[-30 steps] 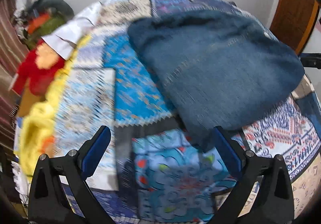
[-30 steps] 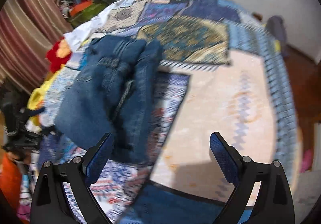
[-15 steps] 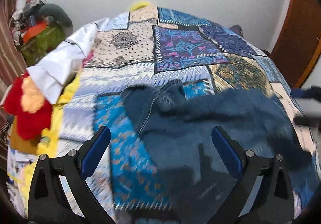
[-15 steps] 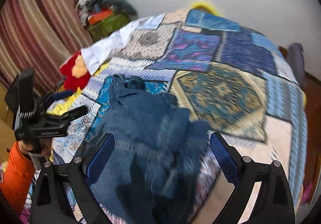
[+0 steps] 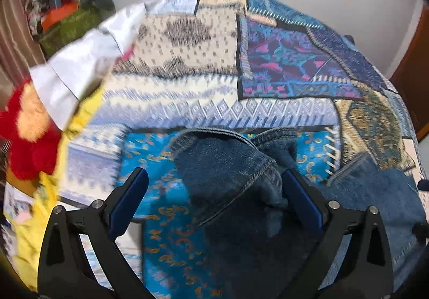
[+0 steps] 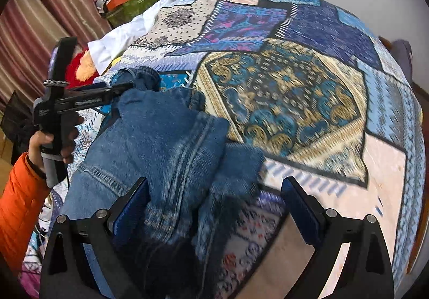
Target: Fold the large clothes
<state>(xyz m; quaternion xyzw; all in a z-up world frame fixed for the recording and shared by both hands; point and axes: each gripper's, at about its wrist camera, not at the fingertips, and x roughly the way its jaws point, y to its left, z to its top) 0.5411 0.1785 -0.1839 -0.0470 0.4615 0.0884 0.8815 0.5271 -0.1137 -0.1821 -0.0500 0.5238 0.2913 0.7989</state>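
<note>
Left wrist view first: at the far left edge I see a red plush toy (image 5: 29, 143) beside a white cloth (image 5: 77, 71), both lying on the patchwork bedspread (image 5: 187, 57). My left gripper (image 5: 214, 199) has its jaws spread wide, and a bunched end of the jeans (image 5: 230, 173) sits between the blue pads, leaning toward the right pad; I see no clamping on it. The denim runs on rightward across the bedspread to the frame's edge.

From the right wrist view, the left gripper (image 6: 118, 91) appears at the left, held in a hand (image 6: 53, 143) with an orange sleeve (image 6: 18, 205), its tips at the far end of the jeans (image 6: 161, 143). My right gripper (image 6: 214, 207) is also wide open, with crumpled denim lying between its pads, nearer the left one, and nothing gripped. To the right lies bare bedspread (image 6: 295, 84).
</note>
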